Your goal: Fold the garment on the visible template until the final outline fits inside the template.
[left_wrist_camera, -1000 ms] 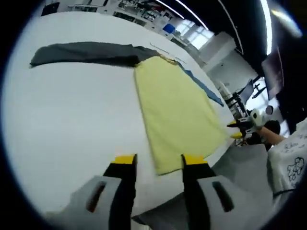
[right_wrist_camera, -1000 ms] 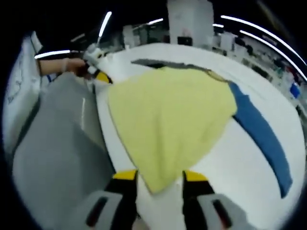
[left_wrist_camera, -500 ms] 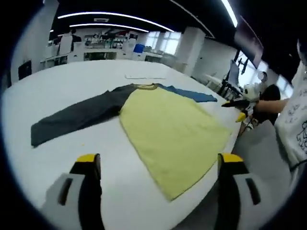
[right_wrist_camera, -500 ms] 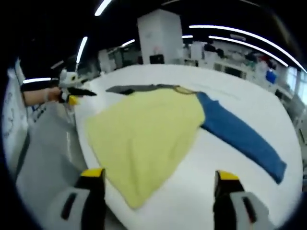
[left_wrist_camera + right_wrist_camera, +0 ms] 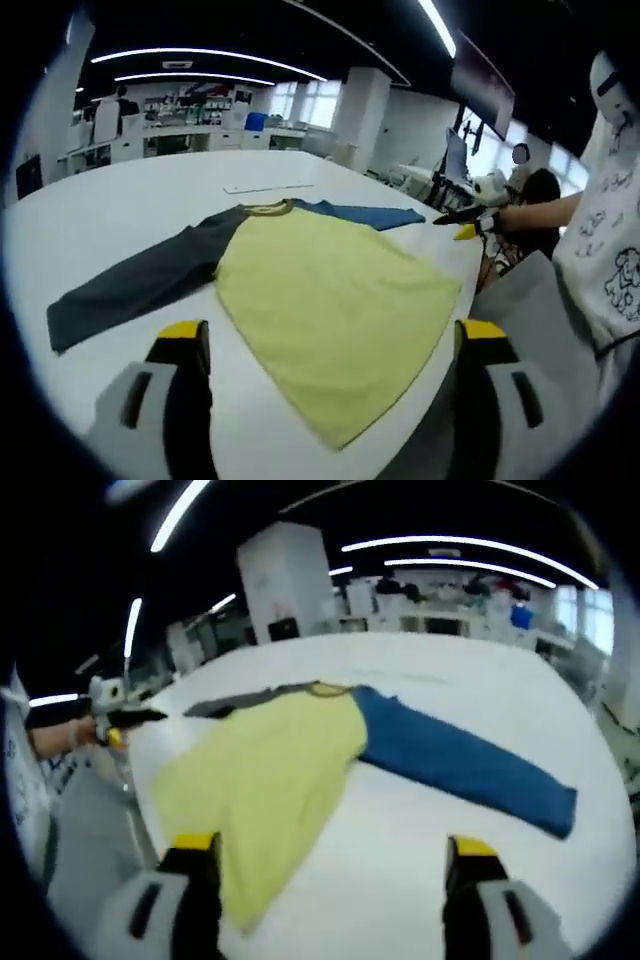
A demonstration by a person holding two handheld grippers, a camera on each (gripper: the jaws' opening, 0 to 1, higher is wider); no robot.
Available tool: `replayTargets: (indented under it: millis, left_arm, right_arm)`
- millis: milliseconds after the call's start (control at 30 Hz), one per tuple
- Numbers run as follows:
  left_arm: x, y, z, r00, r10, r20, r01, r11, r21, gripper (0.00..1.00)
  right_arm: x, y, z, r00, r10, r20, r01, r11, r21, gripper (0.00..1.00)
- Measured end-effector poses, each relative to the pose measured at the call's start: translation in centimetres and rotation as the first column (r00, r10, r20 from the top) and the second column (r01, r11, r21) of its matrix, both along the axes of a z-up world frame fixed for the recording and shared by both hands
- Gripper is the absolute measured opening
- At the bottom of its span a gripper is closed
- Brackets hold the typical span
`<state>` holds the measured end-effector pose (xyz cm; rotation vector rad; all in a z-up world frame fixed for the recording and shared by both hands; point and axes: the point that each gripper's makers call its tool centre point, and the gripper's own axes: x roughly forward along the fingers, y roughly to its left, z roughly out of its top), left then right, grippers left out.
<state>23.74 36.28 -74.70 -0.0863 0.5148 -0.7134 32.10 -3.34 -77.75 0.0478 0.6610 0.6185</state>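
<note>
In the left gripper view, the garment point(image 5: 330, 310) was seen lying flat on the white surface point(image 5: 120, 215), its yellow body nearest the edge, a dark grey sleeve point(image 5: 135, 285) spread to one side and a blue sleeve point(image 5: 365, 213) to the other. No template outline could be made out. The left tool point(image 5: 330, 335) was held above the hem with its jaws wide apart and nothing between them. The right tool point(image 5: 460, 215) was seen beyond the surface's edge, held in a hand.

In the right gripper view, the garment point(image 5: 265, 770) was seen from its other side. The right tool point(image 5: 330, 845) was likewise spread apart and empty, held off the cloth.

The fabric was judged soft, light and limp; a sleeve end or hem corner would best be pinched.
</note>
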Motion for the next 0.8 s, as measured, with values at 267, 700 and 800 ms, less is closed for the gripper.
replayTargets:
  millis: [267,700,800]
  left_arm:
    - [-0.2,0.6,-0.3,1.000,0.018,-0.014,-0.018,1.000,-0.001,0.99]
    - [-0.2,1.0,-1.4,0.997,0.055,-0.056,-0.055,0.998,-0.004,0.97]
    - [-0.4,1.0,-1.6,0.996,0.058,-0.064,-0.058,0.998,-0.003,0.96]
  right_arm:
    - [6.1,-8.0,3.0,0.950,-0.308,0.057,0.301,0.948,0.103,0.75]
    - [8.9,-17.4,-2.0,0.801,-0.594,-0.075,0.596,0.803,0.006,0.55]
    - [9.9,-19.8,-3.7,0.749,-0.655,-0.099,0.657,0.754,-0.015,0.49]
